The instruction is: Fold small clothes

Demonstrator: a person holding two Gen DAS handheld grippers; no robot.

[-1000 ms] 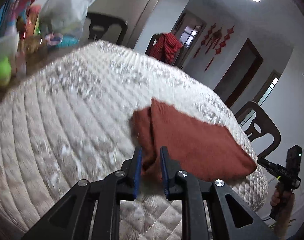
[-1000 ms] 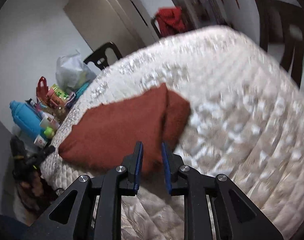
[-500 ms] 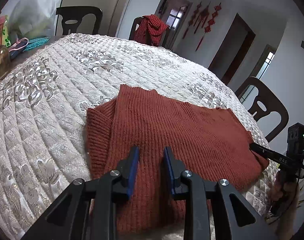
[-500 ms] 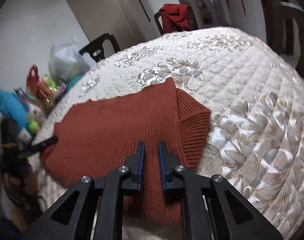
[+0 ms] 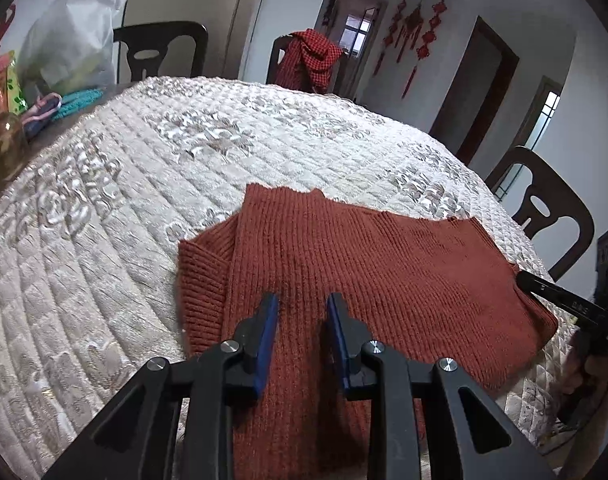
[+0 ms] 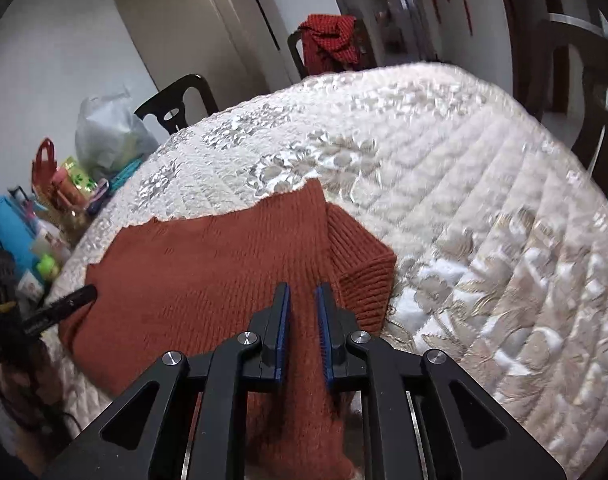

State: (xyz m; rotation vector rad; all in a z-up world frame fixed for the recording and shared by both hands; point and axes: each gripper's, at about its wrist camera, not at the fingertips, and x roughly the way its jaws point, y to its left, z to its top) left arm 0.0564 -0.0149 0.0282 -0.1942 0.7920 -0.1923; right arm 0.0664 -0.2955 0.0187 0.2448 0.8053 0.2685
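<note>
Left wrist view: the rust-red ribbed knit sweater [image 5: 356, 264] lay flat on the quilted cream table [image 5: 103, 208], one sleeve folded in. Left tongs [image 5: 301, 312] sat over it, blue pads apart, gripping nothing. Three dark chairs stood round, one draped with a red checked cloth [image 5: 310, 58]; a plastic bag [image 5: 69, 46] and jars cluttered the far left.

Right wrist view: the right tongs [image 6: 302, 304] were only narrowly apart above the same sweater, pinching nothing I could see. Left tongs' tip poked in at the left edge.

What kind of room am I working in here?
Likely a home dining room: a large table under a quilted cover, dining chairs around it, red knot decorations on the wall.
</note>
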